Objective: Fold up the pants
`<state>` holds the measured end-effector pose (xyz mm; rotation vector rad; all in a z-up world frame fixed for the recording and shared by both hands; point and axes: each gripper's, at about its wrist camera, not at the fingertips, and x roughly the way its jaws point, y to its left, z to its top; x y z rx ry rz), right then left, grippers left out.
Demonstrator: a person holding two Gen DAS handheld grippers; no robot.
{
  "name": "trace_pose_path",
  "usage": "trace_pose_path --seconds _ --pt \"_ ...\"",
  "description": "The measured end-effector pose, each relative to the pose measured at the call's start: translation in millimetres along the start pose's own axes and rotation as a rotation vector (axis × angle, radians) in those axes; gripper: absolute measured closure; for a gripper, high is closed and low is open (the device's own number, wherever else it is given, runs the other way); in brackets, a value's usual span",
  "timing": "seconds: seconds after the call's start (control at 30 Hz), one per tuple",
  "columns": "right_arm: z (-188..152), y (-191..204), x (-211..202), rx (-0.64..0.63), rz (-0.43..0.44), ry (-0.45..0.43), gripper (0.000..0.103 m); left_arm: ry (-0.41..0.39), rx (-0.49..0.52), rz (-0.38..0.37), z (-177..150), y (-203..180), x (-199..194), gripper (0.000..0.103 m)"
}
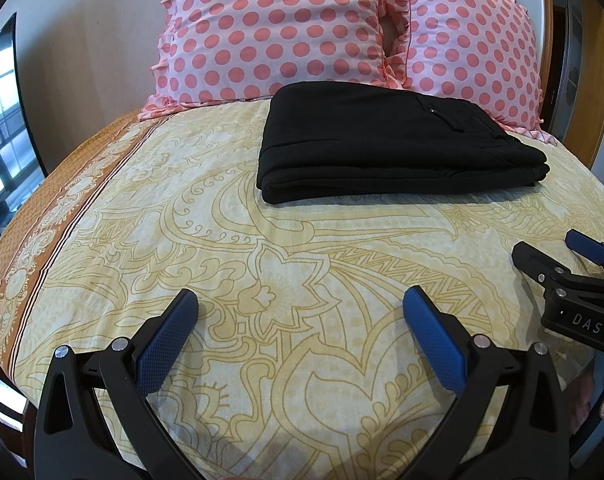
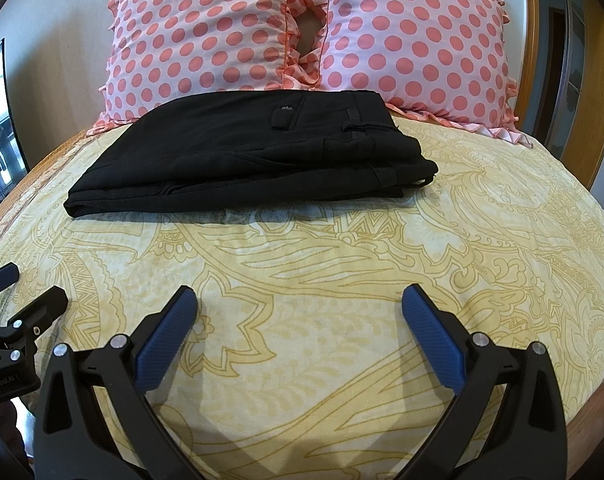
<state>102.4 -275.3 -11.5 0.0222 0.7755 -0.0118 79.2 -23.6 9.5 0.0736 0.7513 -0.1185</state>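
Black pants lie folded in a flat stack on the yellow patterned bed sheet, just in front of the pillows. They also show in the right wrist view, with a back pocket button on top. My left gripper is open and empty, well short of the pants, above the sheet. My right gripper is open and empty too, the same distance back. The right gripper also shows at the right edge of the left wrist view, and the left gripper at the left edge of the right wrist view.
Two pink pillows with red dots stand against the wall behind the pants. A wooden headboard post is at the right. The bed's orange border runs along the left edge, with a dark screen beyond.
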Motion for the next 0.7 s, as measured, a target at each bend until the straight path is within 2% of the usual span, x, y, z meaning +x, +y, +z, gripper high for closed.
trace_pose_path --seconds 0.7 --pt "0.0 0.5 1.1 0.002 -0.001 -0.002 0.002 -0.003 -0.002 0.006 1.4 -3.0 1.1 0.001"
